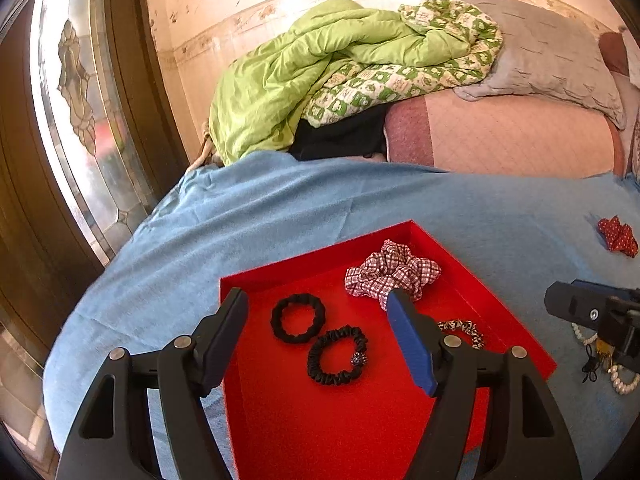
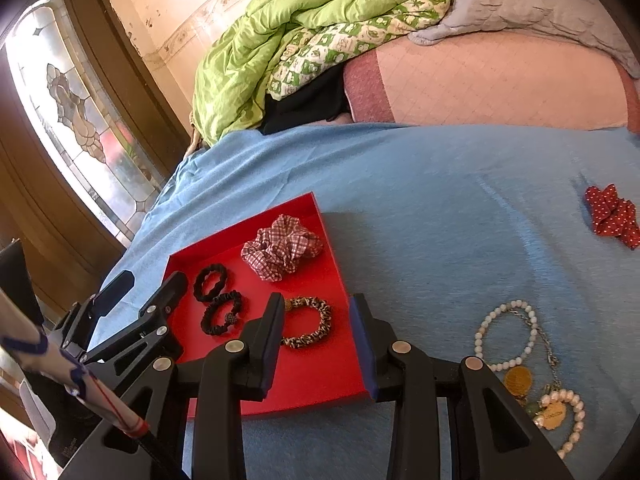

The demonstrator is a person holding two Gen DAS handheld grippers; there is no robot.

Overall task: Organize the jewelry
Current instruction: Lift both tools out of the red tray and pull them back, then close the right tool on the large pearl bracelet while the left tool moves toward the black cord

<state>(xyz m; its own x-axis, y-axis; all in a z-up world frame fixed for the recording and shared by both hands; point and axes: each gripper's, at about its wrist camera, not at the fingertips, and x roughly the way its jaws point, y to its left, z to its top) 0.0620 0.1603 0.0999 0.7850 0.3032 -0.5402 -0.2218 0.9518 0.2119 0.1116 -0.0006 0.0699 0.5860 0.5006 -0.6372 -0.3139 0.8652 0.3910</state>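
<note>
On a bed spread with a blue blanket (image 2: 420, 200), my left gripper (image 1: 318, 316) hangs spread wide and empty over the red tray (image 1: 280, 272), which holds a checked scrunchie (image 1: 394, 270), two black scrunchies (image 1: 298, 318) and a leopard-print one (image 2: 308, 322). My right gripper (image 2: 318, 320), its jaws also parted around nothing, hovers at the tray's right wall. To the right on the blanket lie pearl bracelets (image 2: 506, 334) and a red polka-dot scrunchie (image 2: 612, 216), well apart from the tray.
</note>
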